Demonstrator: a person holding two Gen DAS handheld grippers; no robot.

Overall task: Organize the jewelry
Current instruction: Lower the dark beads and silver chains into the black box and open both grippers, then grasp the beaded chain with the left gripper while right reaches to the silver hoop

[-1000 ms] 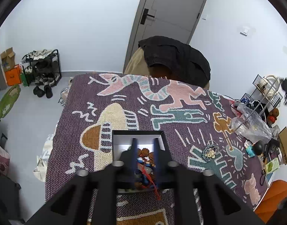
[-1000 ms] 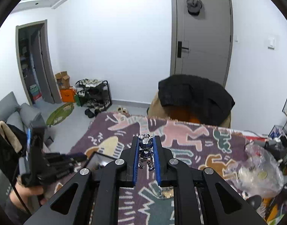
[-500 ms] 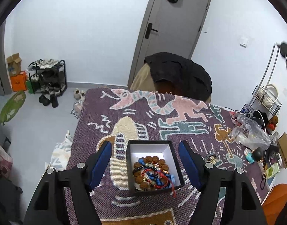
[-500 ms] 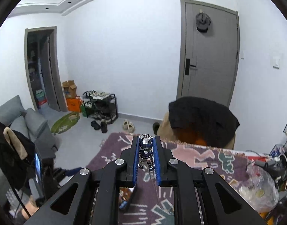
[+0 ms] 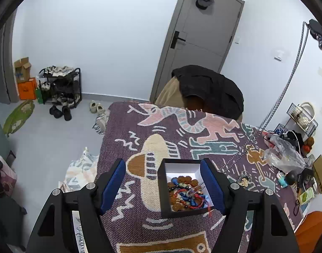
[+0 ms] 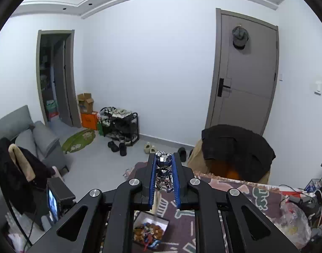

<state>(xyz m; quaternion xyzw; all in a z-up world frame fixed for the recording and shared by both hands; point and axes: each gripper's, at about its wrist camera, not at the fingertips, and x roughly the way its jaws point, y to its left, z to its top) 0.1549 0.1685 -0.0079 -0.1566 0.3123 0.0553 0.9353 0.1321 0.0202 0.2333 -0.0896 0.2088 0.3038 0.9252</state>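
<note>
My right gripper [image 6: 163,176] pinches a chrome bear-figure pendant [image 6: 163,169] whose silver rope chain [image 5: 287,84] trails into the black white-lined jewelry box [image 5: 183,189] between my spread, empty left gripper [image 5: 163,186]; risk: chain snags beads, dragging contents out.

Left wrist view sits low over the tabletop [image 5: 123,126], angled down, close above the black box [image 5: 164,191], facing the grey door [image 5: 203,42]. Right wrist view is higher and more level, taking in the room, same door [image 6: 245,80], the box [image 6: 150,229] beneath. Both share the shoe rack [image 5: 59,88], the chair with a black jacket [image 6: 234,149].
</note>
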